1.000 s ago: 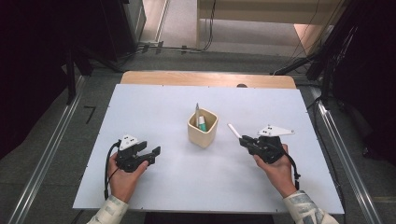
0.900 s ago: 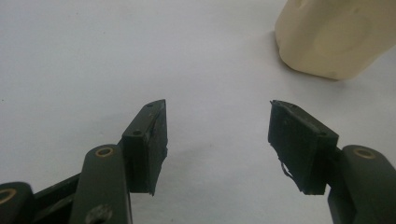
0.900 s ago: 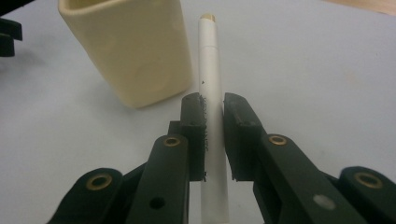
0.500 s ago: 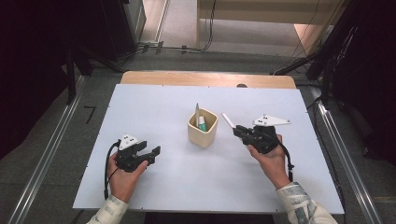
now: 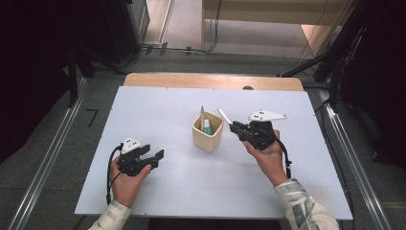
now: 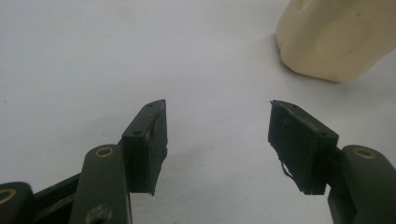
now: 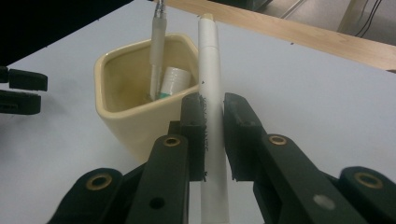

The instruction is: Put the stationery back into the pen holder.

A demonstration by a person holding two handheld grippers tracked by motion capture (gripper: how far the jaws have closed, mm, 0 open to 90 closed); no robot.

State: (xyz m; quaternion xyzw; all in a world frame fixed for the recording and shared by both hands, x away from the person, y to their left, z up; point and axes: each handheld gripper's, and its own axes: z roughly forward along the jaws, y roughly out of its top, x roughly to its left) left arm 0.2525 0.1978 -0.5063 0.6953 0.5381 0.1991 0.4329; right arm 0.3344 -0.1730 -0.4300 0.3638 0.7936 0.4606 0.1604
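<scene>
light: even, bright tabletop | surroundings: dark | shadows: soft | near jaws: blurred

A white tabletop (image 5: 158, 120) lies on a wooden table whose far edge (image 5: 210, 80) shows bare. Grey floor (image 5: 57, 143) surrounds it, with metal rails (image 5: 45, 163) alongside, dark equipment (image 5: 48, 43) and cables (image 5: 158, 48) beyond.

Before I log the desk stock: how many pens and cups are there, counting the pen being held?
Pens: 3, a white pen in the right gripper, a grey pen and a green-tipped pen in the cup.
Cups: 1, cream cup.
Total: 4.
</scene>
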